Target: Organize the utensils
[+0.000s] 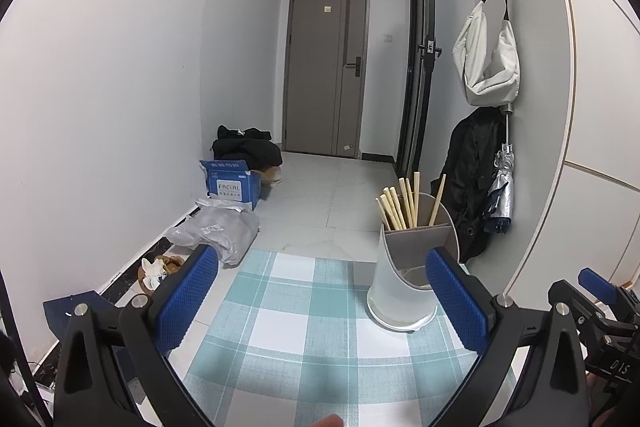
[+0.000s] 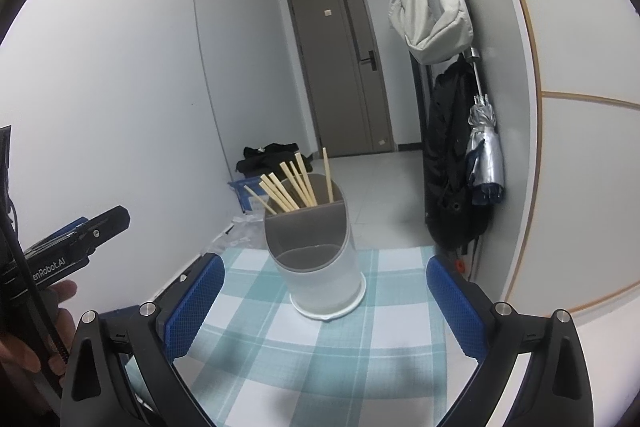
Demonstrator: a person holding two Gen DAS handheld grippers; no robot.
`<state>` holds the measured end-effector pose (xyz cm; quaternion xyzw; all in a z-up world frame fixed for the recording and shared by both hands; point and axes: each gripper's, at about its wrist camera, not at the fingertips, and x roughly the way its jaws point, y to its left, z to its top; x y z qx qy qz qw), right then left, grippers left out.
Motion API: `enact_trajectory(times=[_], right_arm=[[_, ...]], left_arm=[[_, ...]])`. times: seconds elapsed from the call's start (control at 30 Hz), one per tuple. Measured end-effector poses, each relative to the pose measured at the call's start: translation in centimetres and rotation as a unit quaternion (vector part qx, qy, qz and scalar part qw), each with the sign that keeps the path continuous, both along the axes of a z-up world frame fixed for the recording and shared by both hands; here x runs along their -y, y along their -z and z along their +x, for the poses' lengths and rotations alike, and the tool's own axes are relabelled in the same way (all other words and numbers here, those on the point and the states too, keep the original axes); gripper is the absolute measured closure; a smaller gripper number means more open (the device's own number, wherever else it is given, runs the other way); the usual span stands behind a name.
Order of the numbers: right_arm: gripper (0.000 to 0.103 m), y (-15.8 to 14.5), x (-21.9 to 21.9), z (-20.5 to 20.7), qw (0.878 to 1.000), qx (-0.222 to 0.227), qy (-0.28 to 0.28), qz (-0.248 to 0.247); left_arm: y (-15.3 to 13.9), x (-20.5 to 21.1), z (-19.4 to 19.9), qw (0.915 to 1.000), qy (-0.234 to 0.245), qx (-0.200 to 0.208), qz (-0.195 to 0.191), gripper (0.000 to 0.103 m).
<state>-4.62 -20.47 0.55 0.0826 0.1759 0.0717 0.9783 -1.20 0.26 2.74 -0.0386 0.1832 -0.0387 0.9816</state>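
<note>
While both claws hang released, the frosted utensil holder [image 2: 320,259] stands upright on the checked cloth [image 2: 340,355].
Wooden chopsticks [image 2: 288,191] lean in its grey rear compartment; left gripper [image 1: 320,297] and right gripper [image 2: 324,301] show ribbed blue pads [image 2: 192,303], spread wide, gripping nothing.

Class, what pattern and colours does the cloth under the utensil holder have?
The cloth is a teal and white check; it shows best in the right wrist view.

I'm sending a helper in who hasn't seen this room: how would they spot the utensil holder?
Find the teal-and-white checked cloth. The utensil holder stands on it, a frosted white cylinder with a grey divided insert. Wooden chopsticks stick up from its rear compartments.
</note>
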Motion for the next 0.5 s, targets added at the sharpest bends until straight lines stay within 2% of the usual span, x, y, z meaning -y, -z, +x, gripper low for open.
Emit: enact_trajectory(times=[0.27, 0.5], right_arm=[[0.001, 0.06, -0.02, -0.11, 1.000, 0.000, 0.001, 0.002], [0.001, 0.11, -0.03, -0.15, 1.000, -0.001, 0.003, 0.001]], left_arm=[[0.03, 0.16, -0.25, 0.9999, -0.007, 0.006, 0.005, 0.001], [0.26, -0.41, 0.58, 0.9998, -0.018, -0.012, -0.004, 0.001]])
